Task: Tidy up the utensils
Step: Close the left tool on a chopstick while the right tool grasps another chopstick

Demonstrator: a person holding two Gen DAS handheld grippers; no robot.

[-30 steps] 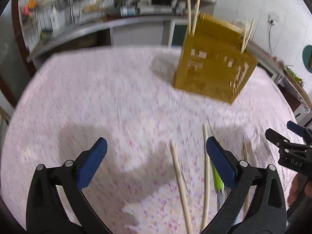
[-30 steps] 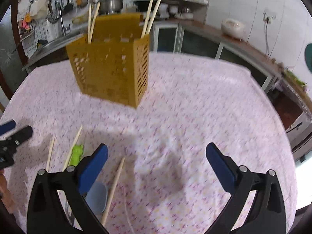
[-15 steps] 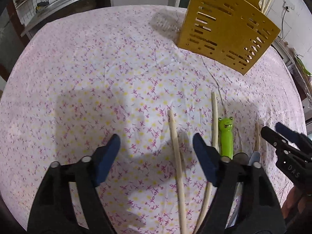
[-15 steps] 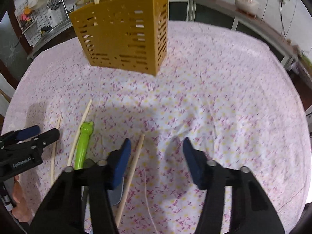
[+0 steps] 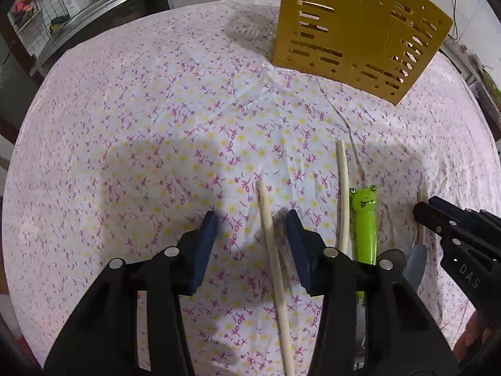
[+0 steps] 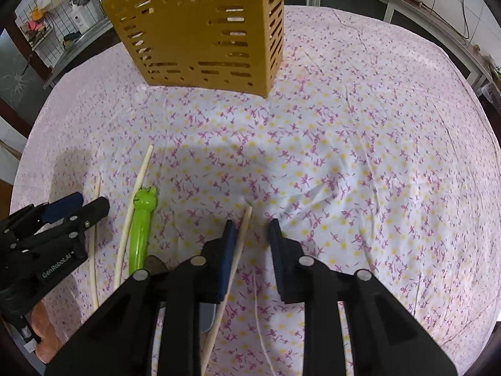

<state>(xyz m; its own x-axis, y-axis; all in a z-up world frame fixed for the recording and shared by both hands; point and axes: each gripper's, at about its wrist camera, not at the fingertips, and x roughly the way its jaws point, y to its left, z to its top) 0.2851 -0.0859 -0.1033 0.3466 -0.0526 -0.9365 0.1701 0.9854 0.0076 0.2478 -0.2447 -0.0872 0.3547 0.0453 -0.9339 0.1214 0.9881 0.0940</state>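
Blue-padded left gripper [image 5: 252, 235]: my jaws closing around a pale wooden chopstick [image 5: 273, 257], pads not yet pressing. Right gripper [image 6: 250, 238]: closing likewise around another chopstick [image 6: 235, 257]. Beyond: green frog-handled utensil [image 5: 364, 222], slotted yellow plastic holder [image 6: 206, 28] on floral tablecloth [image 6: 360, 156].

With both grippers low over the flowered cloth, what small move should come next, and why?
Probably let both close fully, then lift. The left gripper straddles one chopstick lying on the tablecloth; its closing jaws do not yet press it. The right gripper is closing around another chopstick, which lies close to its left pad. The yellow slotted holder stands farther back and already holds chopsticks.
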